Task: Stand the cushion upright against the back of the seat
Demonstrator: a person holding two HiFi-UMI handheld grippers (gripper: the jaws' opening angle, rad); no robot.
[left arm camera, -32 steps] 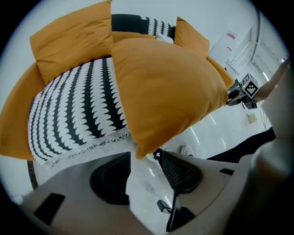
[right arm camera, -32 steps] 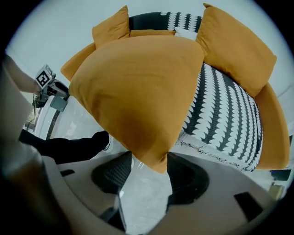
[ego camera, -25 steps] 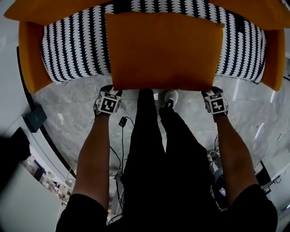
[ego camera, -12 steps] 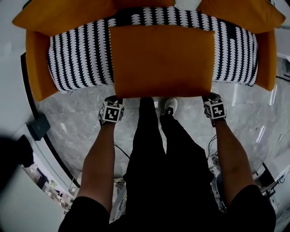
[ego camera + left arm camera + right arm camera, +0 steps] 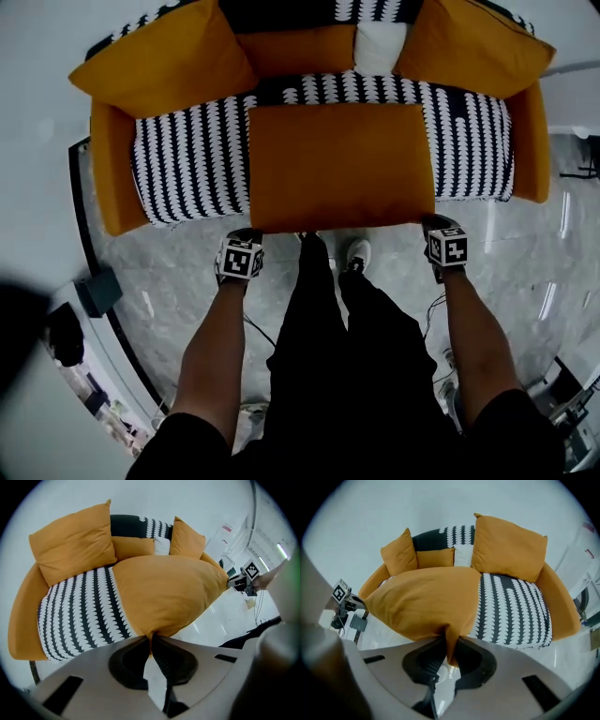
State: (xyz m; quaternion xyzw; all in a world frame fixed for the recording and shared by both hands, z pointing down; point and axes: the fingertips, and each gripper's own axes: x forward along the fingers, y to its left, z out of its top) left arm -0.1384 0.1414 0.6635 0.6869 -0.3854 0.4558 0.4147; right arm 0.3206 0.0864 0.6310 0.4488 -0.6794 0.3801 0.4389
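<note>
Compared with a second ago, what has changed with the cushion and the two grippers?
The left gripper and right gripper have just been closing their jaws. They now pinch the two near corners of the orange cushion, and its front edge has been raised off the striped seat. The back cushions stayed put.

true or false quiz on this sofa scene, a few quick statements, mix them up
1. The left gripper and the right gripper each pinch a near corner of the large orange cushion. True.
2. That cushion already stands upright against the backrest. False: it lies roughly flat, held over the front of the seat.
3. The seat cover is plain grey. False: it is black-and-white patterned.
4. Two more orange cushions lean at the back. True.
</note>
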